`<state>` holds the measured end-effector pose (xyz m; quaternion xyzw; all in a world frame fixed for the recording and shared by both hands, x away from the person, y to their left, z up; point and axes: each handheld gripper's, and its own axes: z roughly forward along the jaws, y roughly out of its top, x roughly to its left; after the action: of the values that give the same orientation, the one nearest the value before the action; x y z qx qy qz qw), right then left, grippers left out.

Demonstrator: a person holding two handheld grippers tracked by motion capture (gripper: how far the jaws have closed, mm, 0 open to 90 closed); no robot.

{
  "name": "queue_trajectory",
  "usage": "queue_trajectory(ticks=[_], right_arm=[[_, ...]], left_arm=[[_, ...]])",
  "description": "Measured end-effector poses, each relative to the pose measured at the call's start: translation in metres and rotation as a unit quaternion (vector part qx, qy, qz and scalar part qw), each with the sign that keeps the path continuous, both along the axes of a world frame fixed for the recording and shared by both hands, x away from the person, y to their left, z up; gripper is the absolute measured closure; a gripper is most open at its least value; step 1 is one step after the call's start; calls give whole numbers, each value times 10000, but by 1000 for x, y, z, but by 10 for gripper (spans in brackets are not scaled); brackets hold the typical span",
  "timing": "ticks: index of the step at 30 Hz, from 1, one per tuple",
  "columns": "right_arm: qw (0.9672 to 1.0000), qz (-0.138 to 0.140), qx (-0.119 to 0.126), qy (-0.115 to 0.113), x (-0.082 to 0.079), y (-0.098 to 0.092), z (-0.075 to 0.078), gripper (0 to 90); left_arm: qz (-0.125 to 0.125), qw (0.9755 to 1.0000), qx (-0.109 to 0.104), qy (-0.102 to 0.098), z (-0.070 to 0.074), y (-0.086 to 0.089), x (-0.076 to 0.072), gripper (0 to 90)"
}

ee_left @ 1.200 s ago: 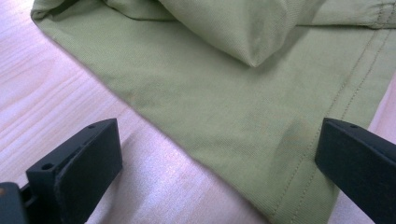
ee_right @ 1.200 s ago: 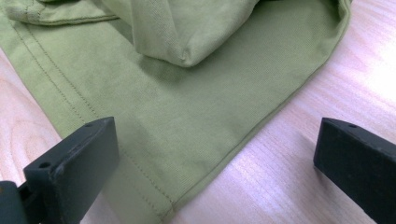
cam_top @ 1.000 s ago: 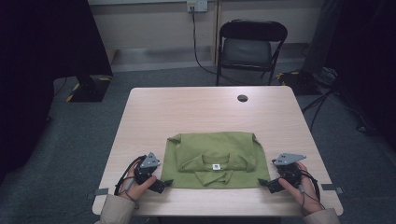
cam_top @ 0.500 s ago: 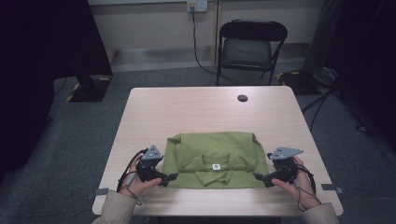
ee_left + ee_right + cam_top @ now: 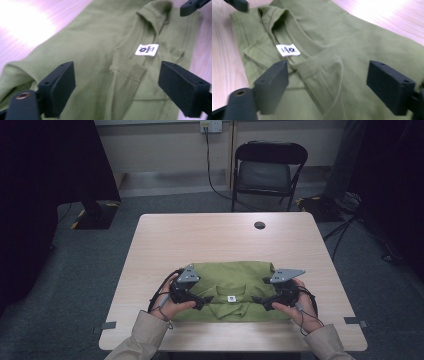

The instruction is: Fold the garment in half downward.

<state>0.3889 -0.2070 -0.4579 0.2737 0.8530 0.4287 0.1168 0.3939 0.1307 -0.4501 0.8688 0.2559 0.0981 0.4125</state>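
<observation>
Jaws closing, apart, above folded green shirt (image 5: 235, 285) near collar.

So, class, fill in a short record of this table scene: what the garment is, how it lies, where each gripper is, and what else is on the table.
garment: olive-green folded cotton T-shirt with white neck label
position: flat, near edge of light wooden table
left gripper: over shirt's left side, jaws apart, have just been closing
right gripper: over shirt's right side, jaws apart, have just been closing
held: nothing yet
also: small dark round disc, far side

Neck label (image 5: 147, 49): print perhaps illegible.
</observation>
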Motion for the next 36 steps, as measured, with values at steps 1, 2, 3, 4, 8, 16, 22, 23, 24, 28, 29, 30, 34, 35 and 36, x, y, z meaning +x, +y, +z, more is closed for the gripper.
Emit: queue_trajectory(ticks=[1,2,3,4,8,16,22,23,24,28,29,30,34,35,36], right_arm=[[10000,-26,15,37,2,1,-1,188],[10000,-42,39,67,5,2,-2,211],[9999,-24,81,119,7,2,-3,239],[9998,-56,89,149,9,3,-4,243],[9995,-67,107,294,15,4,-8,320],[9989,-8,-47,464,17,10,-18,482],[9986,5,-51,536,17,8,-19,625],[9983,1,-87,573,17,8,-19,659],[9983,-2,-106,571,16,7,-18,681],[9981,88,-34,604,14,6,-18,780],[9981,94,-14,613,14,5,-18,792],[9980,104,9,628,13,5,-18,801],[9983,105,141,555,11,3,-14,823],[9982,122,179,551,10,2,-13,824],[9982,141,202,551,9,1,-12,826]], left_arm=[[-20,9999,-7,99,-2,-1,1,171],[-60,9998,-36,164,-3,-2,2,197],[-72,9998,-66,173,-5,-2,4,223],[-45,9998,-56,206,-7,-2,5,246],[-78,9998,59,171,-14,-1,10,336],[-23,9993,164,335,-17,-3,16,549],[-153,9986,236,448,-20,-4,17,697],[-130,9984,257,484,-20,-4,17,724],[-130,9982,245,529,-21,-3,18,757],[-182,9976,104,661,-21,-1,19,847],[-183,9977,90,651,-20,-1,19,855],[-185,9975,75,679,-19,-1,18,859],[-283,9967,-22,763,-13,1,17,866],[-295,9966,-79,762,-12,2,16,866],[-317,9965,-90,763,-9,3,15,867]])
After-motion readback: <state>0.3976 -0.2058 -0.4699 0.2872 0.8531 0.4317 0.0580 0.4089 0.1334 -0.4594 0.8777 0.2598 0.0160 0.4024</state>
